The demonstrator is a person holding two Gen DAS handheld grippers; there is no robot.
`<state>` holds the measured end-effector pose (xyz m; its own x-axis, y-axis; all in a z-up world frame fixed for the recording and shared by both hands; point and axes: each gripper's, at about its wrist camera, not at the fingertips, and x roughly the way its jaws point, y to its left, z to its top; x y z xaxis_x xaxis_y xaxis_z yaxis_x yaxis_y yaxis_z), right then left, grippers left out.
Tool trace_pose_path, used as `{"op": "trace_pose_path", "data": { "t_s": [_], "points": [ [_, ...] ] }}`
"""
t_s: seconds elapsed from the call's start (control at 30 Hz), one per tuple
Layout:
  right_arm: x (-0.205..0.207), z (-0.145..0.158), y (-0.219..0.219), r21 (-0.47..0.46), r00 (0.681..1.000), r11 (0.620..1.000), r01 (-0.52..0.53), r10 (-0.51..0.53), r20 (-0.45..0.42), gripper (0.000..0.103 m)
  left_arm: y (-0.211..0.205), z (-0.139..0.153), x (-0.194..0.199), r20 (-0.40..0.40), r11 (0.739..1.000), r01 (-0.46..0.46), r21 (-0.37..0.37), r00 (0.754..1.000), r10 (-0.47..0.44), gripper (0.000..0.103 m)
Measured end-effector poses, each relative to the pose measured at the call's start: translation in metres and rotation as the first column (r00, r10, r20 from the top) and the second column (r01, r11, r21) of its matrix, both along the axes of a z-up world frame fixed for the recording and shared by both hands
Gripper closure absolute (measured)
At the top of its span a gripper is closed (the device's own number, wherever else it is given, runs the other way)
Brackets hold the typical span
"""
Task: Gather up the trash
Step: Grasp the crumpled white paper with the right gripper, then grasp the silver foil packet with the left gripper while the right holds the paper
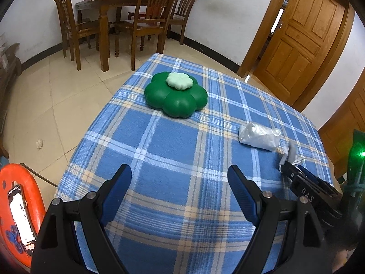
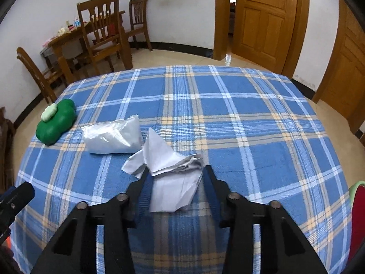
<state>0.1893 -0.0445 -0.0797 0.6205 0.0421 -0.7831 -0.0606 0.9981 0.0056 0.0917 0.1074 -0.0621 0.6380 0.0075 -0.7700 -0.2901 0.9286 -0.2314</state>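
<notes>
While its lower part hides between the right gripper's (image 2: 175, 171) fingers, crumpled paper (image 2: 173, 178) is loosely straddled mid-frame; left gripper (image 1: 179, 174) gapes wide, low.

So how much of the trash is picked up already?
Nothing looks collected yet. The right tool sits open around the crumpled white paper on the plaid tablecloth, not yet squeezing it. The left tool is open and empty. Still left: the silvery plastic bag and maybe a small scrap on the floor. The green flower container is shut.
</notes>
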Motion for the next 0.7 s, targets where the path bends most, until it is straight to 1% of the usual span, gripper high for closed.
{"op": "trace_pose_path", "data": {
  "t_s": [0.03, 0.07, 0.13, 0.17, 0.23, 0.5, 0.7],
  "points": [
    [-0.001, 0.0, -0.002, 0.004, 1.0, 1.0, 0.0, 0.0, 0.001, 0.067, -0.001, 0.001, 0.0, 0.001, 1.0, 0.002, 0.0, 1.0, -0.002, 0.018],
    [-0.002, 0.0, -0.005, 0.009, 1.0, 1.0, 0.002, -0.002, 0.003, 0.074, -0.003, 0.002, 0.0, 0.002, 1.0, 0.005, 0.0, 1.0, -0.005, 0.018],
    [-0.005, 0.001, -0.01, 0.022, 1.0, 1.0, 0.008, -0.008, -0.001, 0.077, -0.007, 0.004, 0.0, 0.005, 1.0, 0.011, 0.003, 1.0, -0.011, 0.018],
    [-0.007, 0.001, -0.013, 0.036, 1.0, 0.999, 0.011, -0.011, -0.003, 0.086, -0.009, 0.005, 0.0, 0.008, 1.0, 0.014, 0.005, 1.0, -0.014, 0.018],
    [-0.011, 0.003, -0.021, 0.051, 1.0, 0.998, 0.024, -0.024, 0.001, 0.09, -0.011, 0.008, 0.0, 0.011, 1.0, 0.02, 0.006, 1.0, -0.02, 0.018],
    [-0.031, 0.012, -0.057, 0.097, 0.998, 0.993, 0.062, -0.064, 0.021, 0.092, -0.031, 0.015, 0.003, 0.017, 0.998, 0.062, 0.014, 0.998, -0.063, 0.018],
    [-0.048, 0.021, -0.091, 0.15, 0.992, 0.982, 0.114, -0.121, 0.038, 0.092, -0.046, 0.022, 0.008, 0.026, 0.995, 0.096, 0.026, 0.995, -0.097, 0.018]
  ]
}}
